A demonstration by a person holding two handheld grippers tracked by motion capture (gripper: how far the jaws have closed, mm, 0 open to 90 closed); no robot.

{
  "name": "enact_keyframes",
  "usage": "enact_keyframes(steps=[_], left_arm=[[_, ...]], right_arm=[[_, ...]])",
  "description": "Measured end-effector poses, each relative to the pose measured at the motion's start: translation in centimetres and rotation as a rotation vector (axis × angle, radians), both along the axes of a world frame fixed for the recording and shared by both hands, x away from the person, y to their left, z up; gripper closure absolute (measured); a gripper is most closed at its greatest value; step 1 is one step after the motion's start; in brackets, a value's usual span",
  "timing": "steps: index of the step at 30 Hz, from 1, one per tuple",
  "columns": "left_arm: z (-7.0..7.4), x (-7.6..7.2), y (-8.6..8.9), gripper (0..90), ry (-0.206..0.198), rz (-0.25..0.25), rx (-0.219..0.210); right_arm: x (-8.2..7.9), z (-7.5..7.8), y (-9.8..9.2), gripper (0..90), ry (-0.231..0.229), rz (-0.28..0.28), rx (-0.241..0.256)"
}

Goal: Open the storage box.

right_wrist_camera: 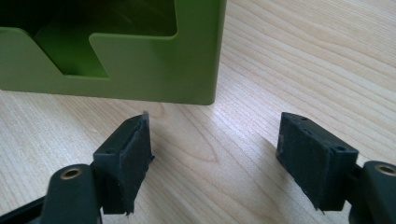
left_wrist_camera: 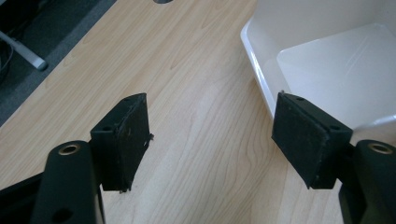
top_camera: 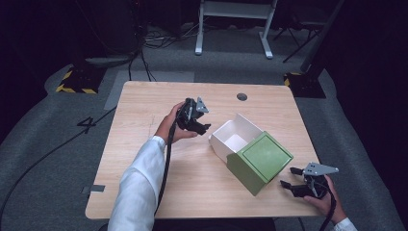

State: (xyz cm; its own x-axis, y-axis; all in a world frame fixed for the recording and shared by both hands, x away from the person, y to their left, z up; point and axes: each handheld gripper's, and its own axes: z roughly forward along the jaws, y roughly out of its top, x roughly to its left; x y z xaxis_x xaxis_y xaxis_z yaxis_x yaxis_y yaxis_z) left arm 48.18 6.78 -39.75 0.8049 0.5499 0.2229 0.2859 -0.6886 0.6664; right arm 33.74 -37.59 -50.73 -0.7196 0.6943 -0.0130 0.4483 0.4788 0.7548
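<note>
Resting on table (top_camera: 144,159): white tray (top_camera: 231,137), green box (top_camera: 260,161) tilted against its near side; left gripper (top_camera: 198,126) beside tray, jaws wide, empty; right gripper (top_camera: 288,178) near box, jaws wide, empty

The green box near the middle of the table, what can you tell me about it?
The green box is a matte, plastic-looking cube lying tipped over on the wooden table, one flat square face with a raised border turned upward. The right gripper view shows a stepped cut-out in a wall, opening onto a hollow green inside. It leans against the white container behind it. The right gripper, jaws open, sits just beside it without touching.
</note>
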Motion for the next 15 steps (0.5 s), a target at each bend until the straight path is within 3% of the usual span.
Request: enact_keyframes(steps=[4, 11, 15], left_arm=[[-0.1, -0.6, 0.2, 22.1, -0.010, 0.011, 0.042], [0.1, -1.7, 1.0, 19.0, -0.008, 0.021, 0.055], [0.0, -2.4, 1.8, 17.6, -0.011, 0.016, 0.094]], right_arm=[[0.0, 0.0, 0.0, 26.5, 0.000, 0.000, 0.000], [0.0, 0.0, 0.0, 26.5, 0.000, 0.000, 0.000], [0.0, 0.0, 0.0, 26.5, 0.000, 0.000, 0.000]])
